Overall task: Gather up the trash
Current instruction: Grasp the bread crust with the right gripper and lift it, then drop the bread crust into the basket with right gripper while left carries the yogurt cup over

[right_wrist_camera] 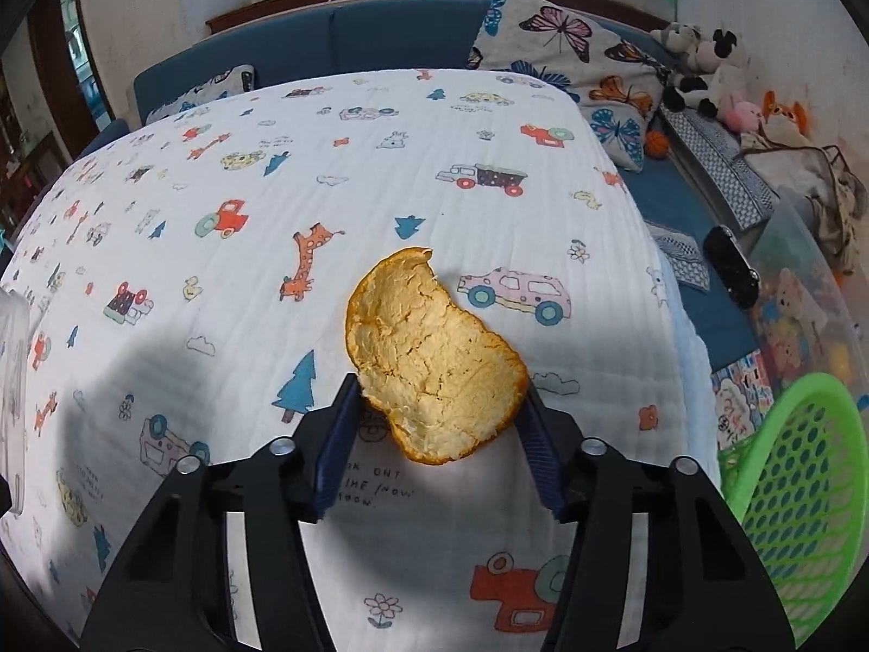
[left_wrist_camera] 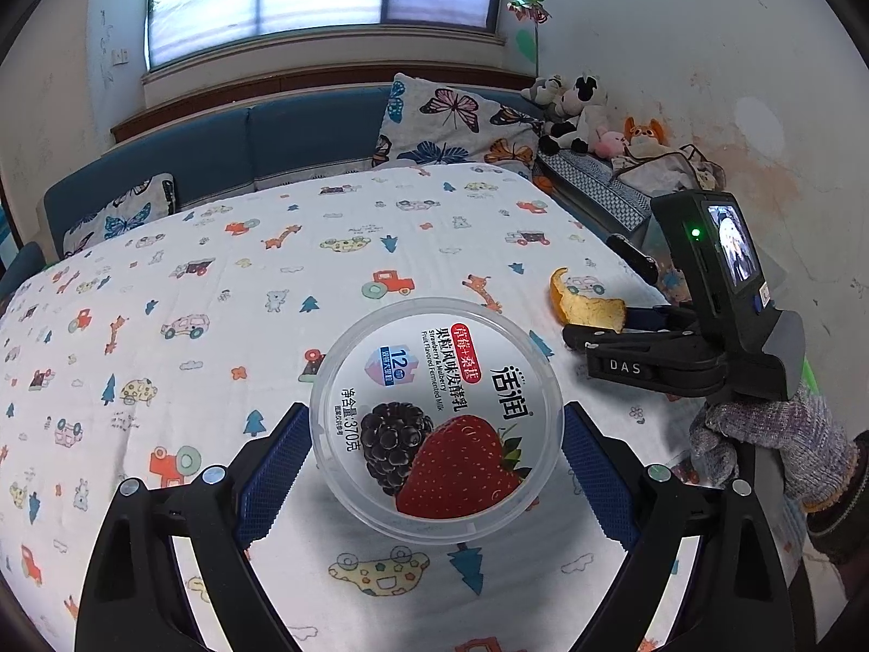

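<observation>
A round clear yogurt tub (left_wrist_camera: 434, 424) with a strawberry and blackberry label sits between the blue pads of my left gripper (left_wrist_camera: 434, 413). Both pads touch its rim, and it hangs tilted above the cloth. A curled piece of orange peel (right_wrist_camera: 434, 353) shows its pale inner side up, and my right gripper (right_wrist_camera: 440, 386) is shut on its lower end, one pad against each edge. In the left wrist view the same orange peel (left_wrist_camera: 589, 307) sticks up from the right gripper (left_wrist_camera: 597, 326), held by a gloved hand (left_wrist_camera: 771, 445) at the right.
A white cloth with cartoon cars and giraffes (right_wrist_camera: 326, 174) covers the table. A green mesh basket (right_wrist_camera: 804, 489) stands off the table's right edge, with a clear toy bin (right_wrist_camera: 804, 299) behind it. A blue sofa with butterfly cushions (left_wrist_camera: 451, 125) and plush toys (left_wrist_camera: 581, 108) lines the back.
</observation>
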`<move>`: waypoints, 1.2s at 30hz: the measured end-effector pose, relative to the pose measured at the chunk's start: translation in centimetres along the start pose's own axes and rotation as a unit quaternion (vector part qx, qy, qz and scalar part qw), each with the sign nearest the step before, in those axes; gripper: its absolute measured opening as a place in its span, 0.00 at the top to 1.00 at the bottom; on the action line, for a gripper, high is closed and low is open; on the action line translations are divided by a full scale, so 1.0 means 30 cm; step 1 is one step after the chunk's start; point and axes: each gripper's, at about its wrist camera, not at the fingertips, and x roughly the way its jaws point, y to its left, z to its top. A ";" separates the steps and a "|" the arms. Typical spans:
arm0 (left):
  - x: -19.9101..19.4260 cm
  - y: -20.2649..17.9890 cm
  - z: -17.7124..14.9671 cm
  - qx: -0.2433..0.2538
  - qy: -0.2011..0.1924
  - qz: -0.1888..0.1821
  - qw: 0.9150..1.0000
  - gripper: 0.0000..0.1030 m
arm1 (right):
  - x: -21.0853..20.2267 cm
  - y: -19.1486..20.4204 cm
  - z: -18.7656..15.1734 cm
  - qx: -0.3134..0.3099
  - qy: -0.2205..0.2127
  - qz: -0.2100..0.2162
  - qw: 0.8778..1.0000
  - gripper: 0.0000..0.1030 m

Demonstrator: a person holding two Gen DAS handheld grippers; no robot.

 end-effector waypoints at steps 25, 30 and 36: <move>-0.038 -0.225 0.015 0.042 -0.008 -0.035 0.998 0.15 | -0.301 -0.189 -0.156 0.034 -0.048 0.032 0.998 0.62; -0.043 -0.324 0.020 0.061 -0.009 -0.051 0.997 0.15 | -0.359 -0.256 -0.208 0.044 -0.049 0.023 0.998 0.61; -0.033 -0.437 0.026 0.078 -0.005 -0.069 0.995 0.15 | -0.413 -0.358 -0.274 0.056 -0.048 0.004 0.997 0.61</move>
